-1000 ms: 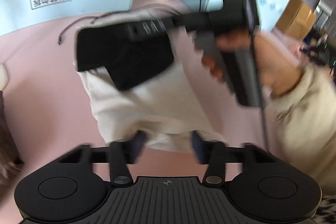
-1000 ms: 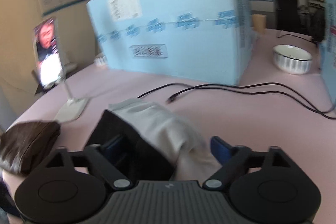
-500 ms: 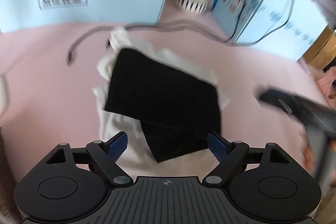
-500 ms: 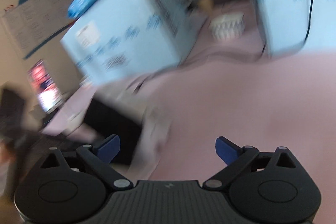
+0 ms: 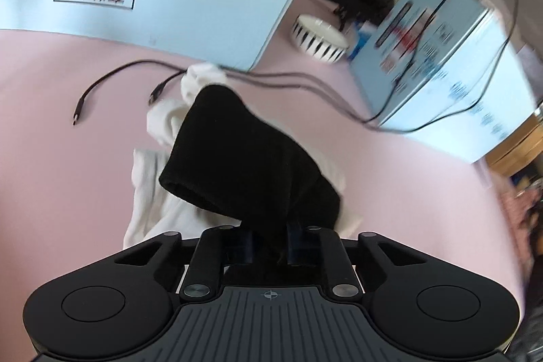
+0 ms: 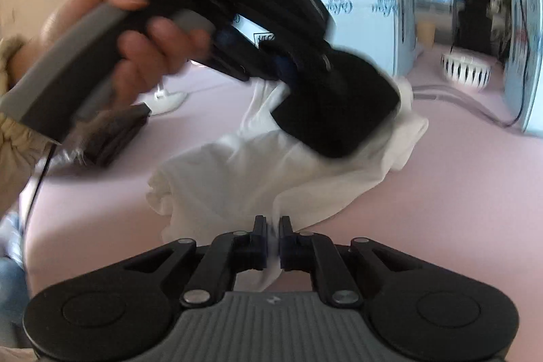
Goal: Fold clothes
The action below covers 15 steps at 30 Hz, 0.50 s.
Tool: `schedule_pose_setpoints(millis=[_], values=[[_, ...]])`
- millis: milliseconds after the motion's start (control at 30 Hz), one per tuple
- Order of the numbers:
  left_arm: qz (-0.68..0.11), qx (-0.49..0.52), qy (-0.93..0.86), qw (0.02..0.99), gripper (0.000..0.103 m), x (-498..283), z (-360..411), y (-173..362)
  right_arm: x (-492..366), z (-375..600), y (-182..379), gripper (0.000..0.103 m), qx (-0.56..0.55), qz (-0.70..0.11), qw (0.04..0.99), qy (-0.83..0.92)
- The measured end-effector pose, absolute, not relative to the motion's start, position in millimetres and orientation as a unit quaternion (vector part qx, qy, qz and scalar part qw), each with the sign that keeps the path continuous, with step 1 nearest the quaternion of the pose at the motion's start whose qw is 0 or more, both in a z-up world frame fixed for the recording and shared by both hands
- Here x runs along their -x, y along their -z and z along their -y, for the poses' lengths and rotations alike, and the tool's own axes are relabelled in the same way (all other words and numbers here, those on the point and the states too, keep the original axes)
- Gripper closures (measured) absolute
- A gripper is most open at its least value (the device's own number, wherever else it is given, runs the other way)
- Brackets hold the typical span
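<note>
Both claws, wide open half a second ago, now grip: left claw [image 5: 269,245] closing on black cloth [image 5: 251,158], right claw [image 6: 272,238] pinched shut on white garment [image 6: 258,172] heaped mid-surface [image 5: 68,158], at 12 o'clock from it, so refolding can start.

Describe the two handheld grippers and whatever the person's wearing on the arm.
Both grippers, left gripper and right gripper, are black linkage mechanisms with silver pivot pins, blue finger pads, a ribbed grey base and round black discs either side. From the right wrist view, the left unit has a grey handle and a black cable. The sleeve is beige with a gathered cuff.
</note>
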<state>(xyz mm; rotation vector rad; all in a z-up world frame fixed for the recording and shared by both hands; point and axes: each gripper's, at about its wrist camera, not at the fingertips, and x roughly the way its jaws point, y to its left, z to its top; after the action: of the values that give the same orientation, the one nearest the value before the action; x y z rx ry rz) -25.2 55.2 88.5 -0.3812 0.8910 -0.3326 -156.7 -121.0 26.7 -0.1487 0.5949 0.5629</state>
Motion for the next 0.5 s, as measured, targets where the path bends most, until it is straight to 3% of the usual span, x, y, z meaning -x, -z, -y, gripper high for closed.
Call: schedule_pose_setpoints(millis=[333,500], values=[[-0.316,0.26,0.201,0.89,0.088,52,-112,-173,170,218,-100,0.097,0.175,-0.141,0.974,-0.036],[-0.349,0.31,0.223,0.856,0.087,63,-141,-154,171,287,-109,0.096,0.12,-0.2,0.972,0.001]])
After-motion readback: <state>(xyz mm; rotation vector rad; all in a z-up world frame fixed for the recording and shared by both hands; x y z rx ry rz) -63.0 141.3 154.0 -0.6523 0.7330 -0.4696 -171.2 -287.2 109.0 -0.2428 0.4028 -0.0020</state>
